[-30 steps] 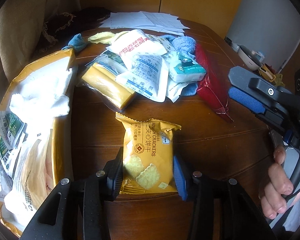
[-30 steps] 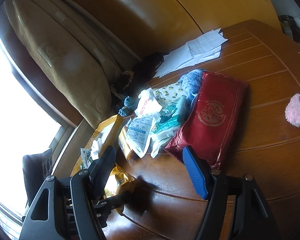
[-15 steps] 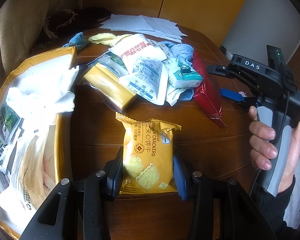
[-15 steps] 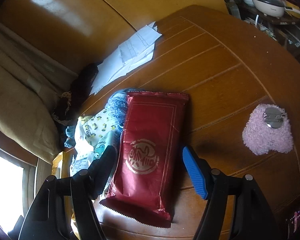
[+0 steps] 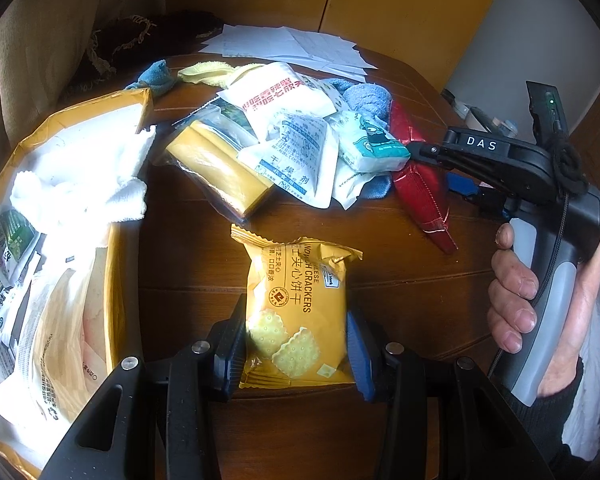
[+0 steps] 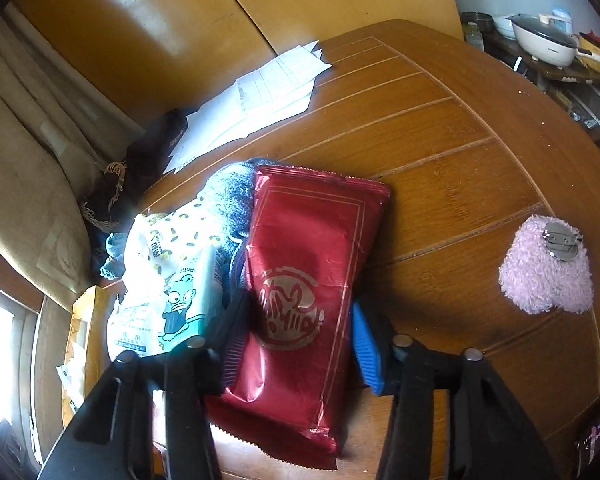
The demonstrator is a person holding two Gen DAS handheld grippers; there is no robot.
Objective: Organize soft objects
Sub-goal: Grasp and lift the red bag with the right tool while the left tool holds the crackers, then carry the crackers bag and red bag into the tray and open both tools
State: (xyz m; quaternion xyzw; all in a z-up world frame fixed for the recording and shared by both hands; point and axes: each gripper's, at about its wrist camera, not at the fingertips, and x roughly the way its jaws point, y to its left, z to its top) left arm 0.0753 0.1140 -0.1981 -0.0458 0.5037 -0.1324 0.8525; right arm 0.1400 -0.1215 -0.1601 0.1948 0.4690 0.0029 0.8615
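The left gripper point(image 5: 296, 348) has its jaws closed on the yellow cracker packet point(image 5: 296, 312), one pad pressed against each long side. The packet lies flat on the wooden bench point(image 5: 380, 280), its crimped far end pointing toward 12 o'clock in the left wrist view.

The right gripper point(image 6: 296, 344) straddles the red foil packet point(image 6: 304, 280). Its jaws have just been closing, with the red foil packet between them. In the right wrist view the dark left pad touches the packet's edge; the blue right pad point(image 6: 366, 350) sits at the opposite edge, and contact there cannot be confirmed. In the left wrist view this gripper enters from 3 o'clock, carried by a hand point(image 5: 540, 280) wrapped round its grey handle.

At 12 o'clock from the cracker packet lies a heap of soft items: white sachets point(image 5: 296, 152), a yellow bar in clear wrap point(image 5: 220, 168), a tissue pack with a cartoon print point(image 5: 372, 144) and a blue cloth point(image 5: 368, 100). The red foil packet rests against the right edge of this heap.

At 9 o'clock an open yellow box point(image 5: 112, 264) holds a white towel point(image 5: 84, 184) and further sachets. A pink fluffy item point(image 6: 548, 268) with a metal clip lies well apart at 3 o'clock in the right wrist view. White papers point(image 6: 260, 96) lie at the far bench edge.
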